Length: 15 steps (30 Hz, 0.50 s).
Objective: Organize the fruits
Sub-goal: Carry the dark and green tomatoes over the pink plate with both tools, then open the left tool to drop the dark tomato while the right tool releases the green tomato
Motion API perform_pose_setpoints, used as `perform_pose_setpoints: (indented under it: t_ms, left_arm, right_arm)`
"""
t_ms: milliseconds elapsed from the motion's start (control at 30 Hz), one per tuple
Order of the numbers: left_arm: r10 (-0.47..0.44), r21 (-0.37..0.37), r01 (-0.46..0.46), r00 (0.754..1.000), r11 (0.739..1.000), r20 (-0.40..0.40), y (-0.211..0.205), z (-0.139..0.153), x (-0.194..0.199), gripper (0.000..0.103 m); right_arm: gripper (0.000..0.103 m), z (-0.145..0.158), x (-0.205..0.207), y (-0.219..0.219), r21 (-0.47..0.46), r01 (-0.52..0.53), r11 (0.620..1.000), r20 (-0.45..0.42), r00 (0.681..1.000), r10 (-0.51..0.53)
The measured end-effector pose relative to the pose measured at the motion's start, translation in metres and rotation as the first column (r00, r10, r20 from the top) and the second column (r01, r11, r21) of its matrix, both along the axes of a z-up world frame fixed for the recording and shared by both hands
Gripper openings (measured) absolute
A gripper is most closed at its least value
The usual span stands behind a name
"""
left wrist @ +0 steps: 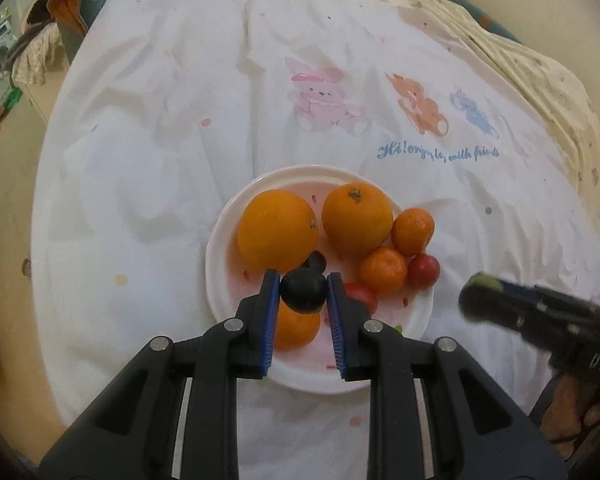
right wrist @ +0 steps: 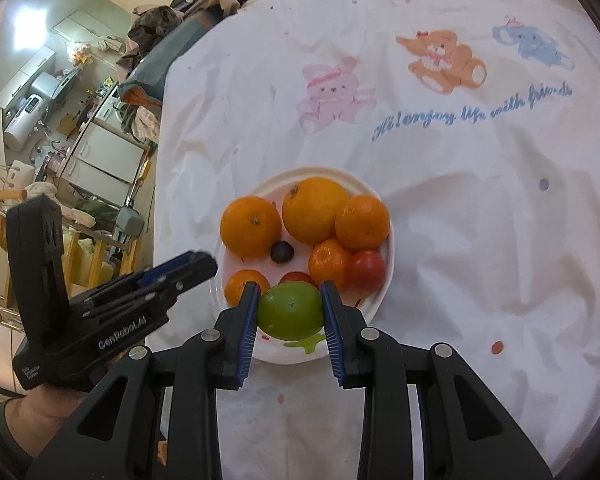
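Observation:
A white plate (left wrist: 236, 280) on a white printed cloth holds two large oranges (left wrist: 278, 232), several mandarins (left wrist: 383, 270), small red fruits (left wrist: 424, 271) and a dark plum (left wrist: 315, 261). My left gripper (left wrist: 303, 280) is shut on another dark plum (left wrist: 303, 294), held above the plate's near side. My right gripper (right wrist: 290, 286) is shut on a green fruit (right wrist: 291, 311) over the plate's (right wrist: 272, 350) near rim. The left gripper (right wrist: 204, 262) sits just left of the plate in the right wrist view. The right gripper (left wrist: 480, 296) appears blurred at the right in the left wrist view.
The cloth (left wrist: 160, 160) carries cartoon bears (left wrist: 420, 108) and blue lettering beyond the plate. A cluttered room with cabinets (right wrist: 100, 156) lies past the table's left edge. A hand (right wrist: 48, 408) grips the left tool.

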State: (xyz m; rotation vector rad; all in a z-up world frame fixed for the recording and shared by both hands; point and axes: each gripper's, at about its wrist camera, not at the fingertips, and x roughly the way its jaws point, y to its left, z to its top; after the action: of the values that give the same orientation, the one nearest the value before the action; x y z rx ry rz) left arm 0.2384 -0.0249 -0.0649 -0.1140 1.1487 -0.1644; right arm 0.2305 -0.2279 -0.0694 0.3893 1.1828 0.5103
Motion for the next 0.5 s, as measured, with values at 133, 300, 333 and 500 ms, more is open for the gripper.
perform_pose_setpoints:
  t_ms: [133, 300, 333, 500]
  left_arm:
    - [-0.006, -0.022, 0.005, 0.999, 1.000, -0.040, -0.002, -0.012, 0.008, 0.020]
    - [-0.019, -0.010, 0.018, 0.998, 1.000, -0.053, -0.008, -0.021, 0.013, 0.020]
    - [-0.022, -0.015, 0.021, 0.998, 1.000, -0.056, -0.009, -0.023, 0.013, 0.020]
    - [-0.024, -0.034, 0.022, 0.998, 0.999, -0.052, -0.008, -0.022, 0.015, 0.023]
  right_arm:
    - [0.032, -0.002, -0.001, -0.002, 0.006, 0.008, 1.000, 0.000, 1.000, -0.008]
    - [0.033, -0.001, 0.002, -0.004, 0.006, 0.013, 1.000, 0.008, 1.000, -0.013]
    - [0.033, -0.002, 0.003, -0.004, 0.004, 0.015, 1.000, 0.005, 1.000, -0.015]
    - [0.033, -0.007, 0.004, -0.004, -0.011, 0.023, 1.000, -0.013, 1.000, -0.023]
